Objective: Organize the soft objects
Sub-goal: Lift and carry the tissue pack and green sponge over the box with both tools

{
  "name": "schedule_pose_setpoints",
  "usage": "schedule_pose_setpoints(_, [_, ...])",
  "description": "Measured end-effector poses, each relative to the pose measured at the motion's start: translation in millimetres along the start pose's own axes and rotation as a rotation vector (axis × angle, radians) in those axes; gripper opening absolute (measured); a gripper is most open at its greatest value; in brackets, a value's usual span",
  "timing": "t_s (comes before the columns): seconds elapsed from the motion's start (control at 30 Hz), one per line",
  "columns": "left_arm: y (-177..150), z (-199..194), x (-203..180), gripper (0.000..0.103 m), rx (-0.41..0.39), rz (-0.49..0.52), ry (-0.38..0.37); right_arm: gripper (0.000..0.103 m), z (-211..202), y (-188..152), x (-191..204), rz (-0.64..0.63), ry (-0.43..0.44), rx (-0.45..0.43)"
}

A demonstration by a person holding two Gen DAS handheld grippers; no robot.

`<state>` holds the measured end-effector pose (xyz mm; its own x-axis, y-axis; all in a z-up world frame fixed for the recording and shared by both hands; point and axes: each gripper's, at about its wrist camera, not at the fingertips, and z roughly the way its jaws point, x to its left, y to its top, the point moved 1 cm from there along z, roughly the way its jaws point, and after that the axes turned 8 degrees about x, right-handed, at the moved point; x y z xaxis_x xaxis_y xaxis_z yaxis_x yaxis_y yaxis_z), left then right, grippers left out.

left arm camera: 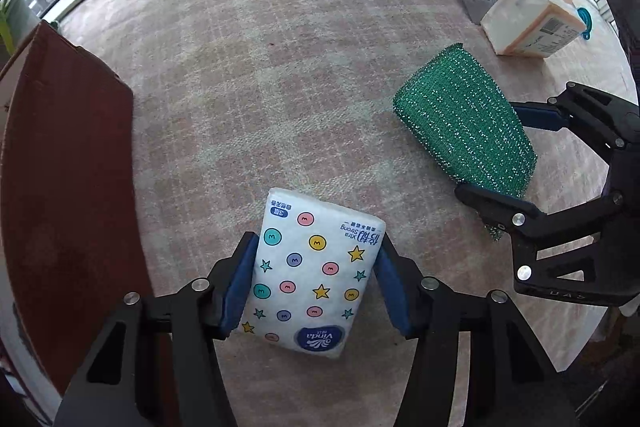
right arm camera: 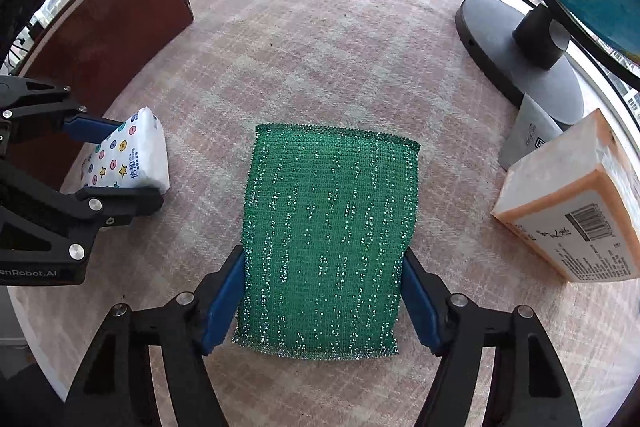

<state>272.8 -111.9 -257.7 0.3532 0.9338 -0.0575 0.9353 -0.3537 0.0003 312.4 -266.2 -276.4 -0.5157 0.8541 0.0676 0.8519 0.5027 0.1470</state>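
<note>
— Green sponge [right arm camera: 328, 243] under the right gripper [right arm camera: 324, 303], tissue pack [left arm camera: 310, 275] under the left gripper [left arm camera: 316, 287]. Both at once?

— Looks that way. Each lies flat on the table [left arm camera: 280, 87], well in from its edges, with the pack toward the left side and the sponge toward the right, apart from each other.

— Are the tongs actually biting yet?

— The left blue pads [left arm camera: 240, 287] sit against the long sides of the pack, jaws about half open, so I'd call that a grip (the wrapper barely dents, mind). On the right, the pads [right arm camera: 224, 303] flank the sponge at its near end and appear to touch both edges; squeezing hard or only just meeting it, I can't say for sure.

— Why hold them across the narrow way?

— My guess: soft things buckle if pinched along their length. Across the width they stay flat, and the jaws needn't open as wide.

— And where do they go?

— Probably the brown box [left arm camera: 60, 167] along the table's left edge, nearest the pack. The orange carton [right arm camera: 576, 203] and the monitor stand [right arm camera: 520, 55] at the right edge look like bystanders.
</note>
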Motion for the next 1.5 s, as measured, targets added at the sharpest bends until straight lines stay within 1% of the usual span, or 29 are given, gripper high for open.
schedule_pose_setpoints(0.17, [-8.7, -23.7, -8.2, 0.056, -0.035, 0.002, -0.012, 0.069, -18.8, -13.0, -8.0, 0.022, 0.011, -0.045])
schedule_pose_setpoints(0.2, [-12.1, -27.6, -8.5, 0.056, -0.042, 0.002, -0.014, 0.069, -23.4, -19.5, -6.5, 0.024, 0.01, -0.054])
schedule_pose_setpoints(0.33, [-30.5, -46.2, -13.6, 0.056, -0.078, 0.007, -0.02, 0.069, -48.8, -28.3, -4.5, 0.026, 0.004, -0.098])
schedule_pose_setpoints(0.37, [-34.6, -53.0, -12.7, 0.056, -0.088, 0.005, -0.021, 0.069, -54.4, -30.2, -1.8, 0.025, 0.002, -0.109])
schedule_pose_setpoints(0.4, [-48.5, -66.1, -12.0, 0.056, -0.098, 0.001, -0.023, 0.069, -60.1, -30.7, 0.3, 0.024, -0.004, -0.121])
schedule_pose_setpoints(0.5, [-63.5, -88.6, -1.4, 0.056, -0.136, -0.006, -0.027, 0.069, -78.8, -32.5, 6.1, 0.021, -0.012, -0.159])
schedule_pose_setpoints(0.57, [-66.5, -104.7, -0.2, 0.056, -0.156, -0.012, -0.03, 0.069, -93.0, -35.1, 10.5, 0.02, -0.008, -0.182])
schedule_pose_setpoints(0.63, [-73.9, -123.0, -11.0, 0.056, -0.176, -0.021, -0.026, 0.069, -106.5, -35.8, 16.3, 0.016, -0.01, -0.205])
schedule_pose_setpoints(0.7, [-74.9, -127.0, -6.0, 0.056, -0.19, -0.035, -0.027, 0.069, -118.8, -34.9, 22.4, 0.008, -0.009, -0.226])
schedule_pose_setpoints(0.77, [-86.8, -138.9, 2.5, 0.056, -0.205, -0.05, -0.029, 0.069, -131.4, -34.3, 30.8, -0.005, -0.009, -0.244])
schedule_pose_setpoints(0.9, [-98.7, -152.0, 19.6, 0.056, -0.236, -0.08, -0.003, 0.069, -151.5, -29.3, 51.5, -0.038, -0.006, -0.277])
schedule_pose_setpoints(1.03, [-114.3, -166.1, 50.6, 0.056, -0.261, -0.14, 0.013, 0.069, -165.8, -15.7, 76.8, -0.067, 0.008, -0.306])
schedule_pose_setpoints(1.13, [-128.9, -171.6, 74.7, 0.056, -0.271, -0.185, 0.04, 0.069, -173.5, -2.6, 100.2, -0.091, 0.019, -0.326])
schedule_pose_setpoints(1.37, [-159.4, -165.7, 128.3, 0.056, -0.263, -0.292, 0.043, 0.069, -170.4, 36.6, 159.5, -0.133, 0.088, -0.324])
schedule_pose_setpoints(1.5, [-168.6, -156.4, 150.0, 0.056, -0.25, -0.333, 0.019, 0.069, -157.8, 60.7, 192.5, -0.159, 0.106, -0.307])
